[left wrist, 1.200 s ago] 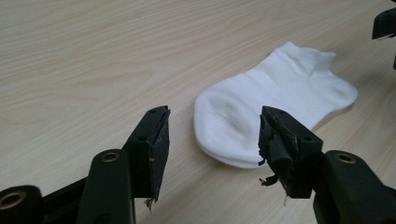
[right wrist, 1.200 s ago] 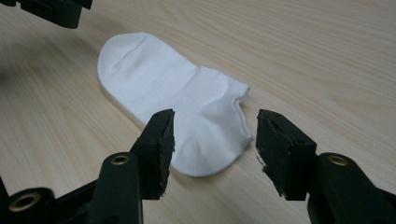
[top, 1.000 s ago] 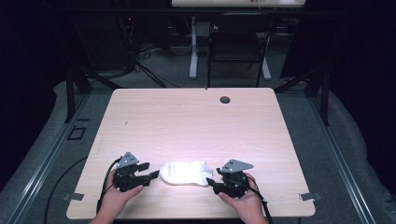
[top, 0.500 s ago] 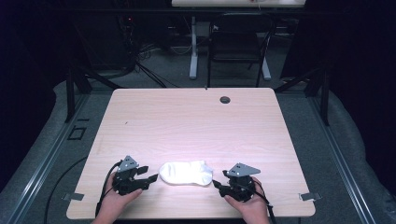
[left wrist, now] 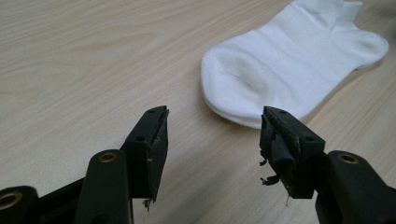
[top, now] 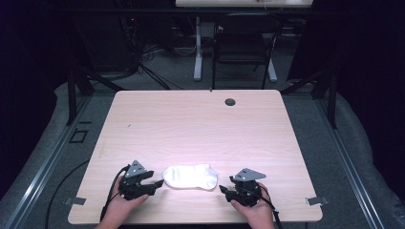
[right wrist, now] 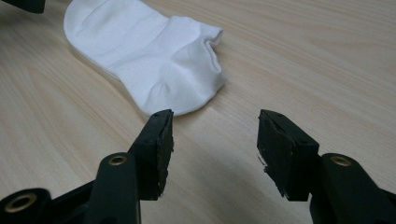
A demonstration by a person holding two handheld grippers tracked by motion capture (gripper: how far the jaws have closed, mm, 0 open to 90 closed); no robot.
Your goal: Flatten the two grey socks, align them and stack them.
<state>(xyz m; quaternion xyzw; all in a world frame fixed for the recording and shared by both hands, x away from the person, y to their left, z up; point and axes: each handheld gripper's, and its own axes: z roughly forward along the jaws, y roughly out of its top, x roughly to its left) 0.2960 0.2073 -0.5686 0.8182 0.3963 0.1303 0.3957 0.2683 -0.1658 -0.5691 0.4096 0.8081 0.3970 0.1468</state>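
Observation:
A white ankle sock (top: 190, 177) lies flat near the front edge of the light wooden table (top: 200, 129), toe to the left and cuff to the right. My left gripper (top: 156, 184) stands open just left of the toe, clear of the fabric. In the left gripper view the sock (left wrist: 285, 60) lies just beyond the open gripper (left wrist: 215, 128). My right gripper (top: 223, 189) is open just right of the heel, apart from it. In the right gripper view the sock (right wrist: 149, 51) lies ahead and to the left of the gripper (right wrist: 215, 133).
A small dark round hole (top: 230, 101) sits near the table's far edge. A dark chair (top: 243, 47) and a white table leg (top: 197, 47) stand on the floor beyond the table. The person's hands come in at the front edge.
Both grippers have drawn back from the sock's ends toward the front edge, the right one farther. The sock lies still on the table.

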